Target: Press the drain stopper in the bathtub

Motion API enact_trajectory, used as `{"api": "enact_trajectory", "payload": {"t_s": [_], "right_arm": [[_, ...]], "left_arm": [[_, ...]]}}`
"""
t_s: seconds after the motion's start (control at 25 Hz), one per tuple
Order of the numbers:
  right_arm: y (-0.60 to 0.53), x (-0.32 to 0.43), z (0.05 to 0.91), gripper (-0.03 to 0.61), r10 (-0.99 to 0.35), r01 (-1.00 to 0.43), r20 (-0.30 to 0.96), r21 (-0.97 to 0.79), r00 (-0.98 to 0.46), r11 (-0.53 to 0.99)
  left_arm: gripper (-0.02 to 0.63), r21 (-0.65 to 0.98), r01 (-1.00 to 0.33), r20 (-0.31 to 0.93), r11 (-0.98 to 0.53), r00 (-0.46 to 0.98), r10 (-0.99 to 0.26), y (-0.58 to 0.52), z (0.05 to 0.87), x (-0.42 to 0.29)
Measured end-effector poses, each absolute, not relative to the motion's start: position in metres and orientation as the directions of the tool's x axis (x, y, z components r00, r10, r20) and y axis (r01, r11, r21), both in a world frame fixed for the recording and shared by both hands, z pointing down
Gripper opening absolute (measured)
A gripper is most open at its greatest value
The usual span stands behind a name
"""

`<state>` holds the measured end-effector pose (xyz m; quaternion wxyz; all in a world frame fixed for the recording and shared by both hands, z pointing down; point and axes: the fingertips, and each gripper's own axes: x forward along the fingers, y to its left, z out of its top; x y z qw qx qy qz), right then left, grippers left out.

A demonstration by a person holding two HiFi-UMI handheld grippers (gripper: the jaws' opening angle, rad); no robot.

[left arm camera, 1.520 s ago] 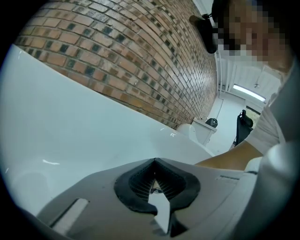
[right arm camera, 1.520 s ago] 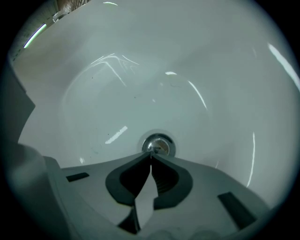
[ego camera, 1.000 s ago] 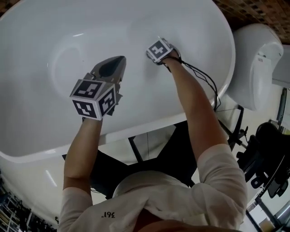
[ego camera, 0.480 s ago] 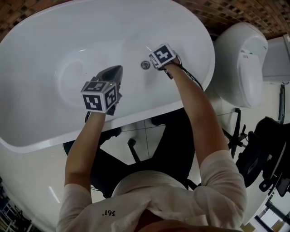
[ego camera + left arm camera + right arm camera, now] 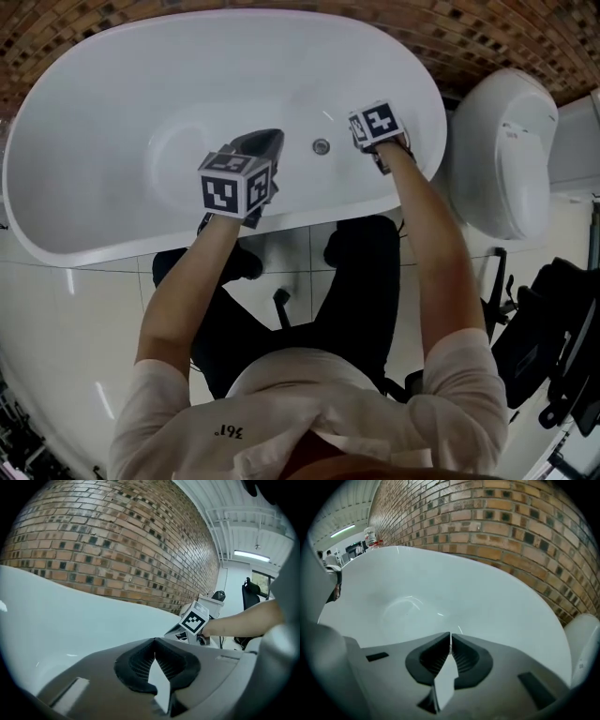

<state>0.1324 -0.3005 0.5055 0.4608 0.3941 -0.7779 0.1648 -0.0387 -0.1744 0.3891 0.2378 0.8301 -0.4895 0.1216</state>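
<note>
tub (image 5: 84,112) | stopper (image 5: 322,146) on tub floor, between our grippers, touched by neither | left gripper (image 5: 153,641) fingers together, empty | right gripper (image 5: 450,634) fingers together, empty, near stopper | we judge press not under way; whether stopper is already down, we cannot tell

The left hand-held gripper (image 5: 154,641) has its dark ribbed jaws closed, tips meeting, with nothing between them. Beyond them spreads the smooth white bathtub (image 5: 70,620), and a brick wall (image 5: 117,541) rises behind its rim. At the right, over the tub's edge, is the right hand-held gripper (image 5: 183,630) with its marker cube (image 5: 194,619), held by a bare forearm (image 5: 239,620). Farther off are a black chair (image 5: 250,590) and a lit ceiling lamp (image 5: 251,555).
</note>
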Motion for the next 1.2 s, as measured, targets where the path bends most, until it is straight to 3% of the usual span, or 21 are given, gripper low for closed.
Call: {"api": "enact_trajectory", "payload": {"t_s": [0.72, 1.2], "right_arm": [[-0.245, 0.173, 0.367, 0.025, -0.617, -0.797, 0.745, 0.201, -0.254, 0.57], [-0.2, 0.163, 0.28, 0.025, -0.705, -0.802, 0.639, 0.225, -0.307, 0.554]], "left_arm": [[0.005, 0.174, -0.882, 0.339, -0.438, 0.471, -0.815, -0.102, 0.301, -0.03], [0.005, 0.126, -0.885, 0.282, -0.449, 0.466, -0.839, -0.055, 0.251, -0.034]]}}
